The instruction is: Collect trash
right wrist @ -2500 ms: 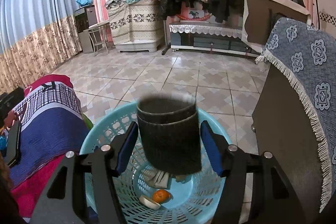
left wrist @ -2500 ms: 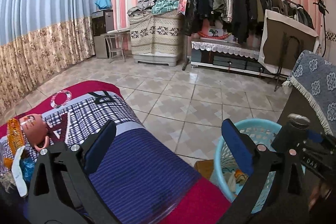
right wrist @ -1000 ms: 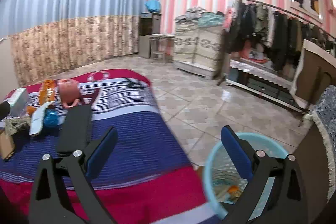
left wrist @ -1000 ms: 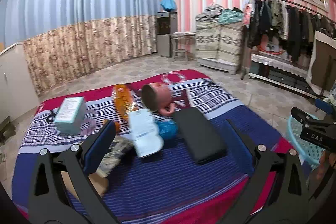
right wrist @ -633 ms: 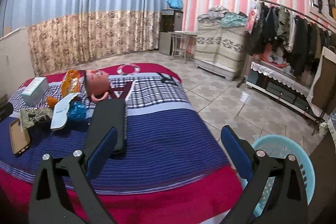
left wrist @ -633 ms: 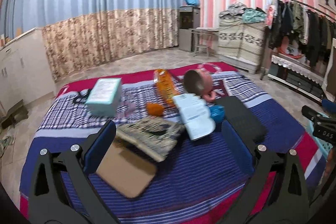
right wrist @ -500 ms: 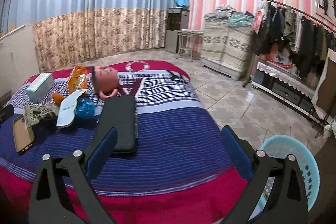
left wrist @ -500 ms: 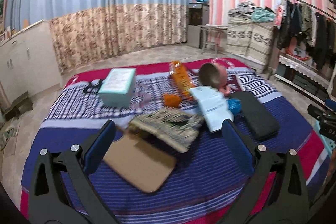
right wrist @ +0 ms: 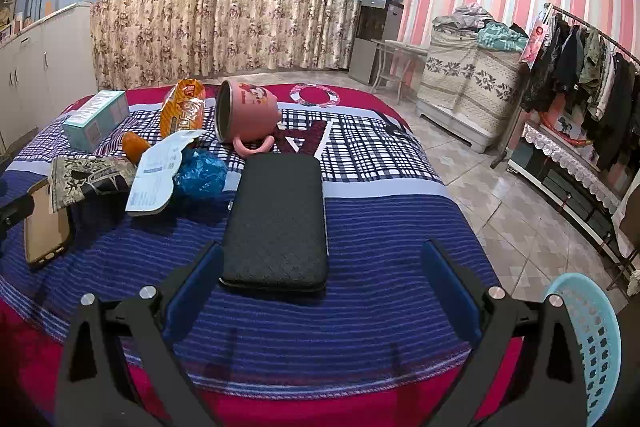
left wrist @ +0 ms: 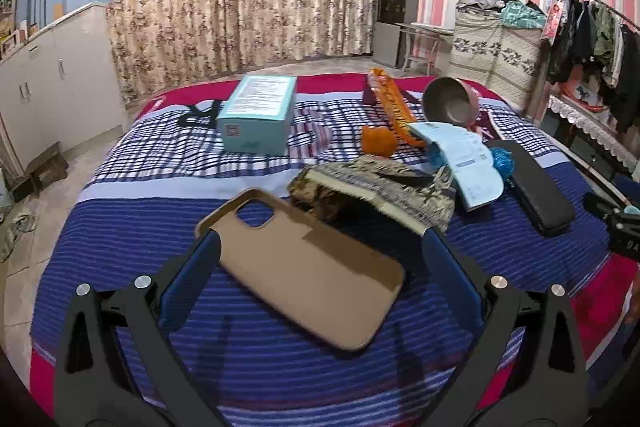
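We see the left gripper (left wrist: 320,267) spread wide and empty over the tan phone case (left wrist: 302,269), whose long axis runs far-left to near-right on the bed (left wrist: 120,239). The right gripper (right wrist: 322,279) gapes empty above the black wallet (right wrist: 276,219). The pink mug (right wrist: 246,113) lies tipped; the basket (right wrist: 596,343) interior is hidden.

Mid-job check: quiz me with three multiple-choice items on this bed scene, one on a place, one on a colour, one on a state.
1. Where is the tan phone case?
A. Inside the basket
B. On the blue striped blanket, just ahead of the left hand-held gripper
C. On the teal box

2. What colour is the laundry basket?
A. Light blue
B. Red
C. Black

3. How does the pink mug stand?
A. Upright
B. Upside down
C. Tipped on its side

Answers: 1 B, the case lies flat between the open fingers. 2 A, its perforated rim is light blue. 3 C, its mouth faces sideways and its handle points down toward the blanket.
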### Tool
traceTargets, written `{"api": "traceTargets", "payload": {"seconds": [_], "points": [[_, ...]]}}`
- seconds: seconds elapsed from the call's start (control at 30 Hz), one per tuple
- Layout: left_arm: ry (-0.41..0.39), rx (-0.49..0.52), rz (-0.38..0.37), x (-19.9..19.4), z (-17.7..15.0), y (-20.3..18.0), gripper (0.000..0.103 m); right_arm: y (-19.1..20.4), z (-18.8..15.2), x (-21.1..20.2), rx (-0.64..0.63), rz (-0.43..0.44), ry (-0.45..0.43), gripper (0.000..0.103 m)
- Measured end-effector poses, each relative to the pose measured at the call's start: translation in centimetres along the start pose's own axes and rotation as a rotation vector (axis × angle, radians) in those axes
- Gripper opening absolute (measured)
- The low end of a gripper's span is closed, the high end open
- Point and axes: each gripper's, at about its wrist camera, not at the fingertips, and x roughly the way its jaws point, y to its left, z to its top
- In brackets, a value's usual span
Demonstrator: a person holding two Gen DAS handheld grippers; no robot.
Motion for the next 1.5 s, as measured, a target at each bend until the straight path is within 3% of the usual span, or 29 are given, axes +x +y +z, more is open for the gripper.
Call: {"api": "traceTargets", "payload": {"seconds": [0.23, 0.37, 0.6, 0.67, 0.8, 0.93, 1.07, 1.2, 1.43, 1.5], "points": [[0.032, 0.015, -0.102, 1.5, 1.3, -3.0, 0.097, 0.2, 0.2, 0.6, 0.002, -0.009, 0.02, 0.097], [0.068, 0.033, -0.119, 3.2, 1.9, -4.7, 0.096, 0.3, 0.3, 0.8, -0.005, -0.016, 0.023, 0.097], [0.152, -0.04, -0.204, 5.2, 1.9, -4.6, 0.057, 0.1, 0.4, 0.9, -0.006, -0.021, 0.015, 0.097], [0.14, -0.041, -0.204, 4.9, 1.8, -4.4, 0.051, 0.1, 0.4, 0.9, -0.006, -0.022, 0.016, 0.097], [0.11, -0.024, -0.215, 3.9, 1.8, -4.1, 0.019, 0.1, 0.4, 0.9, -0.004, -0.02, 0.016, 0.097], [0.076, 0.005, -0.205, 2.6, 1.8, -3.5, 0.004, 0.3, 0.4, 0.9, 0.0, -0.007, 0.018, 0.097], [0.041, 0.024, -0.195, 0.8, 1.5, -2.3, 0.003, 1.2, 0.4, 1.1, -0.004, 0.019, 0.025, 0.097], [0.081, 0.033, -0.189, 0.6, 0.9, -0.7, 0.003, 2.4, 0.4, 1.5, 0.0, 0.059, 0.028, 0.097], [0.08, 0.023, -0.139, 0.2, -0.2, 2.2, 0.003, 5.3, 1.0, 2.7, 0.072, 0.191, 0.041, 0.097], [0.09, 0.017, -0.129, 0.3, -0.5, 3.3, 0.011, 6.6, 1.3, 3.4, 0.059, 0.223, 0.05, 0.096]]}}
